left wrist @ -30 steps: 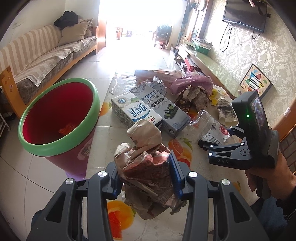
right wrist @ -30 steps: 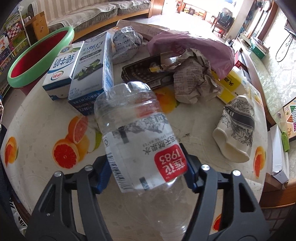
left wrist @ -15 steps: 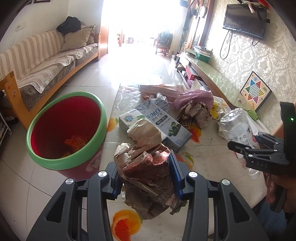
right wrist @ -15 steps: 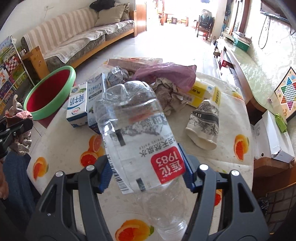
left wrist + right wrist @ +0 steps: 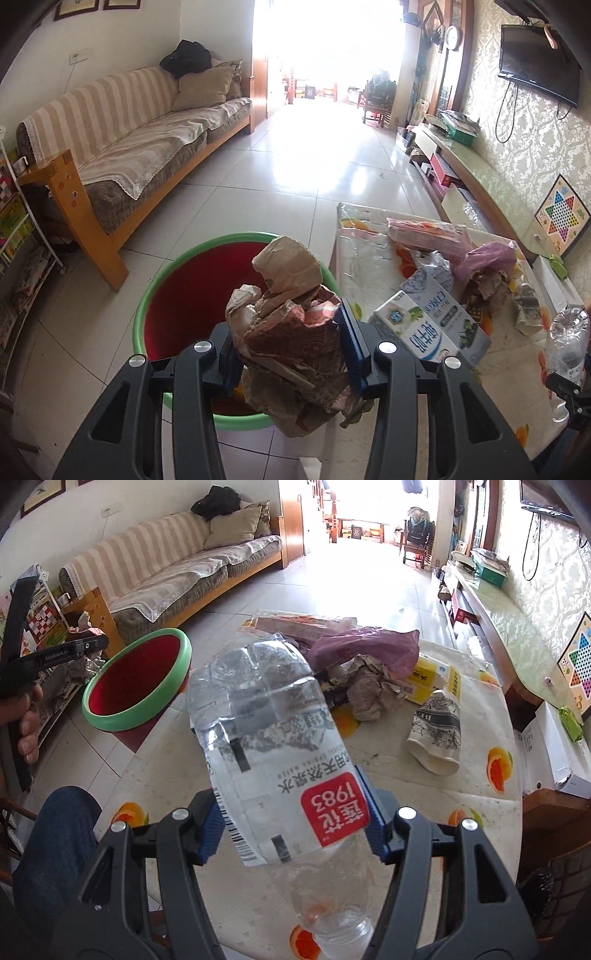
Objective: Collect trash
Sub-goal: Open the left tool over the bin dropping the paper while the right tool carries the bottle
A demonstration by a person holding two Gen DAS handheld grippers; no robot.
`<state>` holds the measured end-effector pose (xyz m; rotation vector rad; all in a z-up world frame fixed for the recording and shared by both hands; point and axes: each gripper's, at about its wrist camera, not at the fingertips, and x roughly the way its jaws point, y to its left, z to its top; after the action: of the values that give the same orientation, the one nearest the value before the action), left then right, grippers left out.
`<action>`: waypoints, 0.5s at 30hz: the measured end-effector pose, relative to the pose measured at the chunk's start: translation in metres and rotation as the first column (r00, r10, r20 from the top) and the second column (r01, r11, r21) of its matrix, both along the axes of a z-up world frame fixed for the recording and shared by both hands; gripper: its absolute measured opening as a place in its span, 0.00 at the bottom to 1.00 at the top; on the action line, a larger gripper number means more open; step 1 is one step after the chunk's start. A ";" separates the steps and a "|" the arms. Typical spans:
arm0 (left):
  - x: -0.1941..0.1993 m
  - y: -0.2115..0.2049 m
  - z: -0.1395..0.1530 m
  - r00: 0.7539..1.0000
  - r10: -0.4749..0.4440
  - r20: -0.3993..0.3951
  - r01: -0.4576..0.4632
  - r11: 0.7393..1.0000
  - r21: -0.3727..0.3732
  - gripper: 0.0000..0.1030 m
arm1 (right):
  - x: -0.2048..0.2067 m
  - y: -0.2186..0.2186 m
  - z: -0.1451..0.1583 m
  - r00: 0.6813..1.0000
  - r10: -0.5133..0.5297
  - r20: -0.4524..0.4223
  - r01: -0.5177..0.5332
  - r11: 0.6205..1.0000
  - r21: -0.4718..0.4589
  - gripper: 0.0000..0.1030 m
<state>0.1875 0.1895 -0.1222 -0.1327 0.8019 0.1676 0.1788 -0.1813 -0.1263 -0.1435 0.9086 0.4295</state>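
My left gripper (image 5: 290,350) is shut on a crumpled brown paper wad (image 5: 291,328) and holds it over the near rim of the red bin with a green rim (image 5: 177,280). My right gripper (image 5: 291,827) is shut on a clear plastic water bottle (image 5: 273,746) with a red label, held above the table (image 5: 406,786). The bin also shows in the right wrist view (image 5: 136,679), left of the table, with the left gripper (image 5: 79,648) beside it. The bottle shows at the right edge of the left wrist view (image 5: 565,339).
On the table lie milk cartons (image 5: 428,328), a pink plastic bag (image 5: 369,650), crumpled paper (image 5: 369,690), a yellow box (image 5: 432,675) and a paper cup (image 5: 436,734). A striped sofa (image 5: 122,147) stands at the left. A white box (image 5: 554,746) sits right of the table.
My left gripper has swung left with the paper wad, from above the table to over the bin. My right gripper has lifted the bottle up and back from the table.
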 end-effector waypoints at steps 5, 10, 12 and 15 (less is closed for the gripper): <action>0.014 0.019 -0.011 1.000 0.017 -0.023 -0.017 1.000 -0.002 0.45 | 0.003 0.018 0.008 0.999 0.033 0.020 -0.032 0.999 -0.015 0.59; 0.018 0.028 -0.025 0.999 0.015 -0.043 -0.016 1.000 -0.020 0.48 | 0.005 0.036 0.016 0.998 0.053 0.033 -0.053 0.998 -0.019 0.59; 0.019 0.030 -0.028 0.999 0.021 -0.045 -0.023 0.999 -0.024 0.57 | 0.007 0.043 0.018 0.997 0.061 0.040 -0.061 0.998 -0.022 0.59; 0.017 0.034 -0.029 0.999 0.038 -0.030 -0.039 0.999 -0.027 0.86 | 0.011 0.056 0.018 0.996 0.074 0.043 -0.073 0.997 -0.024 0.59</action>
<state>0.2050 0.2232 -0.1511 -0.1719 0.8315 0.1957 0.1896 -0.1255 -0.1079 -0.2063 0.8672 0.4826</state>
